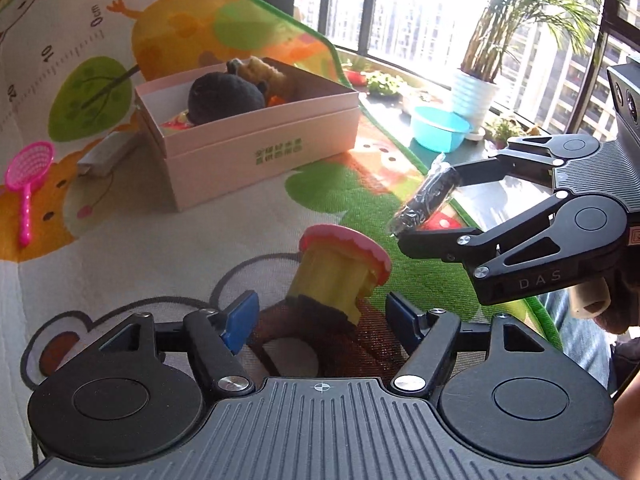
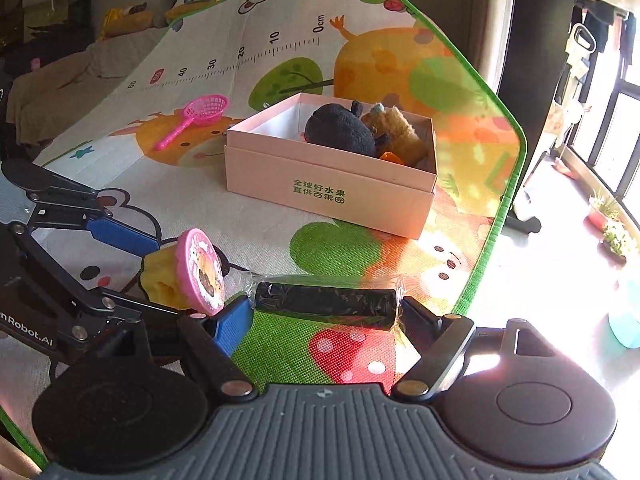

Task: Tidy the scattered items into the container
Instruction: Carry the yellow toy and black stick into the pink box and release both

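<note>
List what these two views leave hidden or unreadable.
- Pink box: its floor and lower contents, both views; the walls and the dark plush cover them.
- Yellow toy: its base, left view; shadow and the left gripper hide it.
- Outside the window, right view: washed out by glare.

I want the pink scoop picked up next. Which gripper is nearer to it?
Left. The left gripper, around the yellow toy, is on the pink scoop's side; the right gripper, holding the black roll, is farther away.

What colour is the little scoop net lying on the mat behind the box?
Bright pink all over, the scoop net shows best in the right wrist view.
</note>
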Tool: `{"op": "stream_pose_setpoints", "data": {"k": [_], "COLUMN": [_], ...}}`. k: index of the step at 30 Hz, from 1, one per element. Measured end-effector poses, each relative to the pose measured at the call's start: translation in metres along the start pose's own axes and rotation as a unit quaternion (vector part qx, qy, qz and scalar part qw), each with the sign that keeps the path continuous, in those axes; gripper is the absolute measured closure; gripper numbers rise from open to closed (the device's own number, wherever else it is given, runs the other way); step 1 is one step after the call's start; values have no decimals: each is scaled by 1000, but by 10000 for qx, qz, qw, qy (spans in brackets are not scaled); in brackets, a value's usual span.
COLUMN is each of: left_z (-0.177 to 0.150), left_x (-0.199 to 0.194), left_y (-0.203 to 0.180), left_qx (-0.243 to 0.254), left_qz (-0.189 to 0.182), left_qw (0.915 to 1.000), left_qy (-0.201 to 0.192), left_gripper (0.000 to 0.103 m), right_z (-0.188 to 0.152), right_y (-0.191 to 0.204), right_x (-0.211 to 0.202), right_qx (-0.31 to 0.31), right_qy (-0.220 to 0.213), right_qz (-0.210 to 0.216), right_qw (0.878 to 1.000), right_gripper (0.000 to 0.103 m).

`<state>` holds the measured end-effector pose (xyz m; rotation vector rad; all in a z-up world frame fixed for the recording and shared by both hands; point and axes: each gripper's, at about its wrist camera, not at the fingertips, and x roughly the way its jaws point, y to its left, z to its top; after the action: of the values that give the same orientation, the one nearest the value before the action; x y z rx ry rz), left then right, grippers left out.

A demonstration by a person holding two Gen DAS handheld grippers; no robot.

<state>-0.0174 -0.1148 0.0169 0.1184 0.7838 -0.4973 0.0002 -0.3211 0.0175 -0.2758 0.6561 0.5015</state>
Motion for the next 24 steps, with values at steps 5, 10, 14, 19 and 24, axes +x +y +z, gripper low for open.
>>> {"op": "stream_pose_setpoints", "data": {"k": [5,10,14,19,24], "left_z": [0,2,4,20,57], "left_x": [11,13,9,-7,-7], "left_y": [-5,-7,-5,2,23], "left_qx": [46,189,249,276,304], "left_qz": [73,211,217,197,459], "left_qw": [9999,9996,9995,9989,9951], "left_qy": [67,-17,-10,-333,-817], "left_gripper": [31,51,54,54,54], "right_z": [-11,-16,-16,-5,39], "right_y": [4,0,0,-10,-26], "right_x": [5,8,5,2,7], "right_qx": [81,187,78,66,76], "right_qy": [136,196,187,37,-511], "right_qz": [62,59,91,6,-278], "right_qw": [9999,9996,9998,10000,9983], "right_gripper": [23,23,23,23,23]}}
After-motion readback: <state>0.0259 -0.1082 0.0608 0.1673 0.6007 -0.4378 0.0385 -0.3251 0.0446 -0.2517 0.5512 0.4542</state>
